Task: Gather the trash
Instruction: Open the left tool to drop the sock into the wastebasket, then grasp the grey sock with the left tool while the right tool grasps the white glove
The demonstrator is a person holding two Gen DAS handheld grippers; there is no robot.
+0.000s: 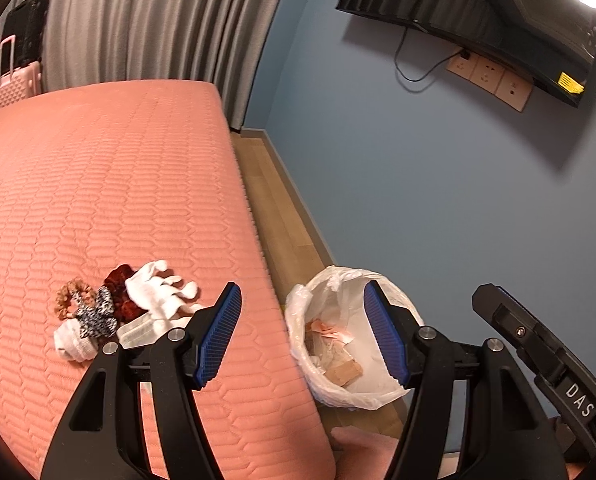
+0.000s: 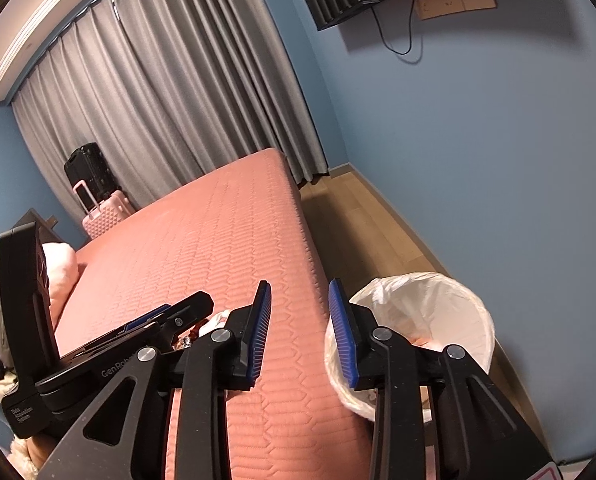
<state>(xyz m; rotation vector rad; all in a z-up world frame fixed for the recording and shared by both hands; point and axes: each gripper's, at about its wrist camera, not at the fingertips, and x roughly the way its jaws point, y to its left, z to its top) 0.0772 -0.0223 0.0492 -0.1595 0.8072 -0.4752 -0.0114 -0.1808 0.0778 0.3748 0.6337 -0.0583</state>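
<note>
While both grippers hang over the near edge of the pink quilted bed point(image 1: 117, 184), the left gripper point(image 1: 302, 332) has its jaws spread wide with nothing between them, and the right gripper point(image 2: 300, 332) has jaws parted a little, also with nothing between them. White-lined trash bin point(image 1: 354, 344) stands on the wood floor point(image 1: 273, 208) just beside the bed, between bed and blue wall point(image 1: 438, 200); crumpled pinkish paper and a tan scrap lie inside it. On the bed, left of the left gripper, sits a small pile: white glove point(image 1: 157, 288), scrunchies point(image 1: 93, 304) in brown, dark red and leopard print, a white sock point(image 1: 71, 344), a face mask point(image 1: 137, 332). Grey curtains point(image 1: 149, 20), a pink suitcase point(image 1: 13, 76) and a wall TV point(image 1: 478, 12) fill the background.
</note>
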